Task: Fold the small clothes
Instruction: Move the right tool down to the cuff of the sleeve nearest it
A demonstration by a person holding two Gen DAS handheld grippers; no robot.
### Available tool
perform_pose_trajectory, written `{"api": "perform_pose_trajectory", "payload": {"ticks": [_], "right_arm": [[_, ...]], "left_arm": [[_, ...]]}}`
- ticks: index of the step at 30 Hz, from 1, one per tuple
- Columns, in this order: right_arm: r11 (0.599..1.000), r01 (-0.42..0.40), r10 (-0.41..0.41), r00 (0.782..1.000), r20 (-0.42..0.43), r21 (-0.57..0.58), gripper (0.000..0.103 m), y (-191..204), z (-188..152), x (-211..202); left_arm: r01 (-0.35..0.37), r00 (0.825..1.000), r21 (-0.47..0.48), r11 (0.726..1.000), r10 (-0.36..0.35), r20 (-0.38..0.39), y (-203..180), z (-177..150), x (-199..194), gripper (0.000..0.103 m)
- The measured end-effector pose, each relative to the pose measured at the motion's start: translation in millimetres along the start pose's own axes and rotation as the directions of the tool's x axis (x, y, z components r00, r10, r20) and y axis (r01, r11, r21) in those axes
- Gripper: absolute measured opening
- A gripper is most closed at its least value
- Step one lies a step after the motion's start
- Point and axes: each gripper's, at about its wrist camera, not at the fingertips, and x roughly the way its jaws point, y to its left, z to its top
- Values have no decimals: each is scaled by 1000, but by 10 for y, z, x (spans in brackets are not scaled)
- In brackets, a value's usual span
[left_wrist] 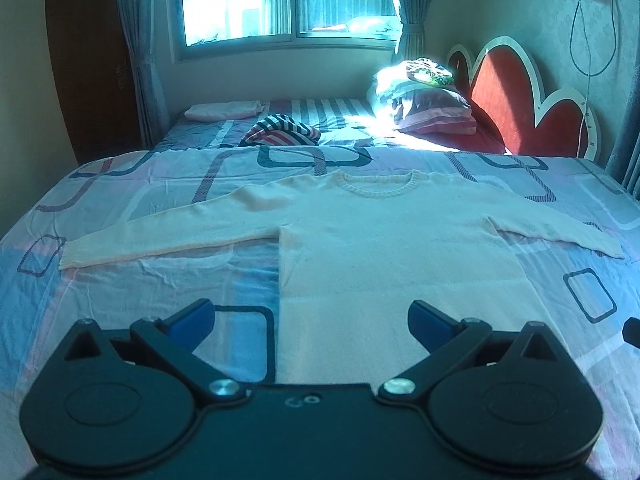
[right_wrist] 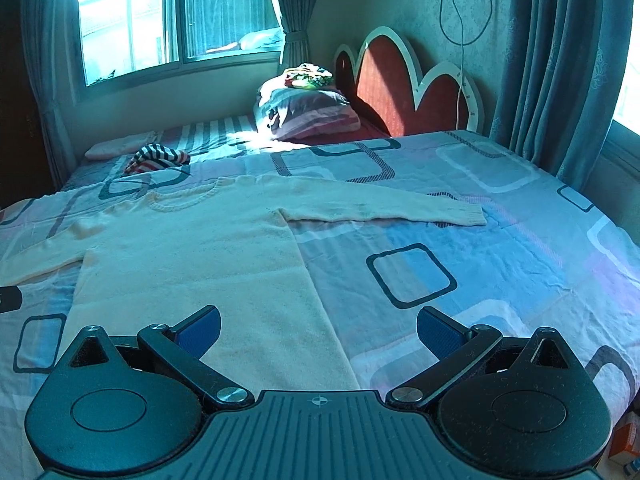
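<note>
Left wrist view: the left gripper (left_wrist: 310,316) is held with its blue-padded fingers (left_wrist: 428,320) spread wide apart, nothing between them, just above the lower hem of a cream knitted sweater (left_wrist: 380,248). The sweater is laid flat on the patterned bedsheet (left_wrist: 120,292) at the centre of the frame, neckline toward the top, both sleeves stretched out to the sides. A striped garment (left_wrist: 280,132) is seen beyond it, and a pile of pillows (left_wrist: 428,100) lies at upper right beside the red headboard (left_wrist: 516,108). Right wrist view: the right gripper (right_wrist: 318,330) is likewise spread apart and empty, over the sweater's lower right edge.
</note>
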Motion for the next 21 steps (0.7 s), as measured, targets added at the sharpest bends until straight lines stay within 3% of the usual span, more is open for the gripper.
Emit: {"api": "perform_pose_trajectory", "payload": {"ticks": [8,15,21], "right_arm": [[1000,12,-12,1000,5,19,103,-128,203,407],[1000,-29,29,1000,-10,5,103,-378,467,1000],[1000,-9,9,1000,-17,9,102,-753,659,1537]], "left_arm": [[-10,1000,-18,1000,9,-23,0,207,446,102],[-64,997,-29,998,62,-49,-265,320,799,101],[-93,994,-33,995,91,-59,-538,450,1104,101]]}}
